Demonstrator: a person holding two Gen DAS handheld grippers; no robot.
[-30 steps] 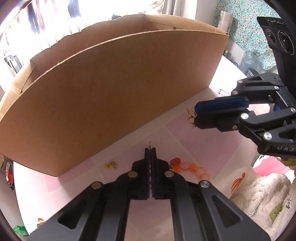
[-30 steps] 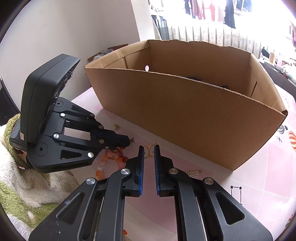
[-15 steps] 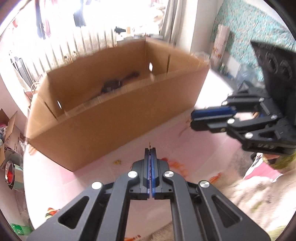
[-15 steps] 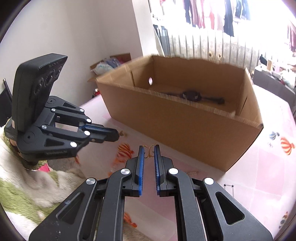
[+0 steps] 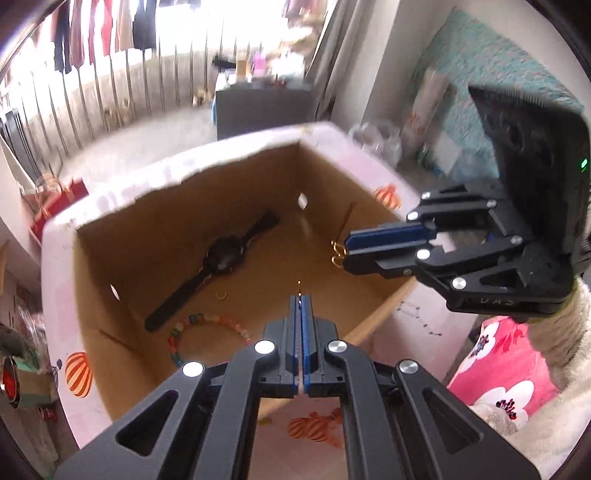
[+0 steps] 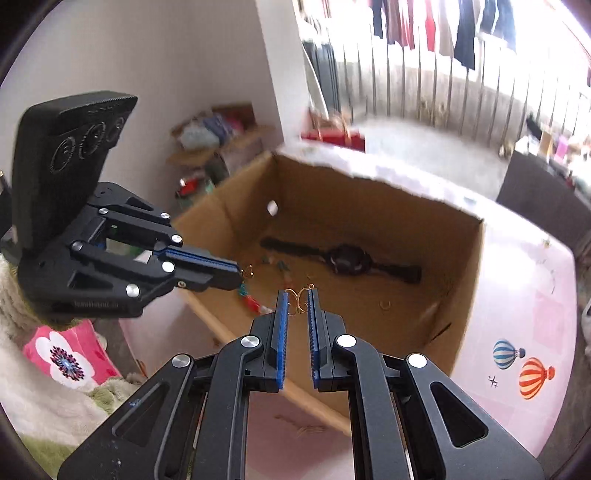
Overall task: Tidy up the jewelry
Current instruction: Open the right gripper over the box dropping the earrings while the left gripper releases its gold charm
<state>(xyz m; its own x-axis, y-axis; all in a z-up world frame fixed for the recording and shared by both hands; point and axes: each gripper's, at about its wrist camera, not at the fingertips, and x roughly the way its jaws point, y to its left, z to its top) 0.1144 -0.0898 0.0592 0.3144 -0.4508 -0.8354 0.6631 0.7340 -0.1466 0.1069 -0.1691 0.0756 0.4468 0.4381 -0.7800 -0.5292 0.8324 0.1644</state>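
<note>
Fingers of the left gripper (image 5: 301, 297) press tight on a thin gold pin (image 5: 299, 283). The right gripper (image 6: 298, 295), slightly apart, pinches a small gold wire earring (image 6: 298, 300). Both hang over the brown cardboard box (image 5: 122, 206). Only the left view shows the colourful bead bracelet (image 5: 207, 321) fully, beside the black wristwatch (image 5: 221, 258).

We see bright daylight behind hanging clothes (image 5: 110, 29) and a railing (image 6: 424, 96), a white wall (image 6: 166, 66), a dark cabinet (image 5: 262, 110) and teal patterned fabric (image 5: 491, 85).
</note>
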